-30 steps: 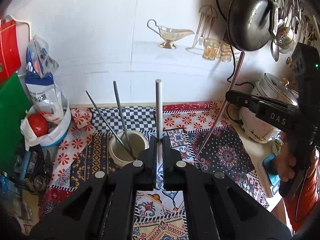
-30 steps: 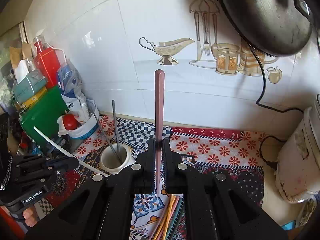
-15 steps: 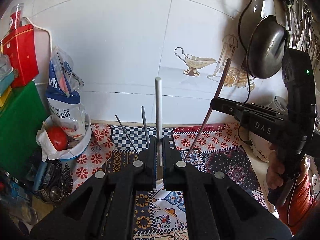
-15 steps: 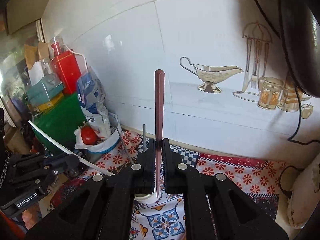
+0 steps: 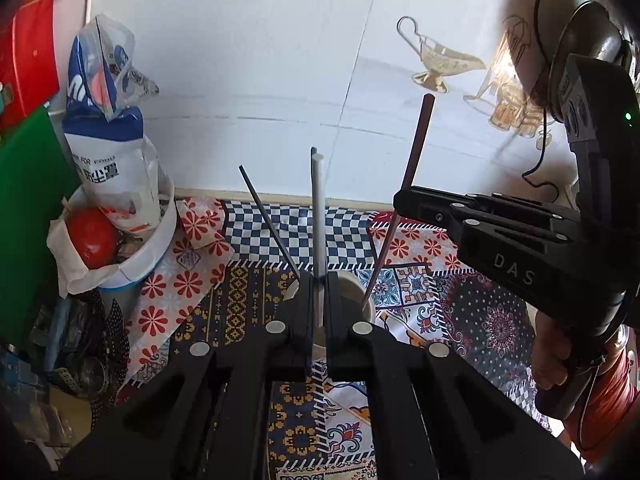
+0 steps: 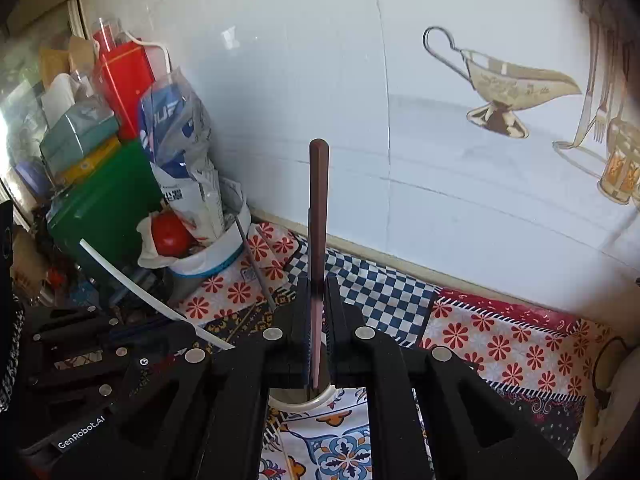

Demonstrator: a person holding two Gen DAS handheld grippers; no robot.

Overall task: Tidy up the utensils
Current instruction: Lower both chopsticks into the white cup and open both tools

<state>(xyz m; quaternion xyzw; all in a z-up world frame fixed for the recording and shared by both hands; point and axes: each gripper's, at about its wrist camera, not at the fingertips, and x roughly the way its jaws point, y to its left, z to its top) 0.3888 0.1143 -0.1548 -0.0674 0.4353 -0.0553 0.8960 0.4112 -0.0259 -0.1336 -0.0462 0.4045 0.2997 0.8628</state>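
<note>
Left gripper [image 5: 318, 308]: black plastic, squeezing a smooth white stick [image 5: 318, 216] that stands straight up.
Cup [image 5: 356, 286]: round, cream, on the patterned cloth [image 5: 192, 280], right under both grippers.
Thin grey rod [image 5: 266, 218]: leans in the cup.
Right gripper [image 6: 318, 320]: black, pinching a long brown chopstick [image 6: 319, 208]; its tip points down at the cup's rim.
</note>
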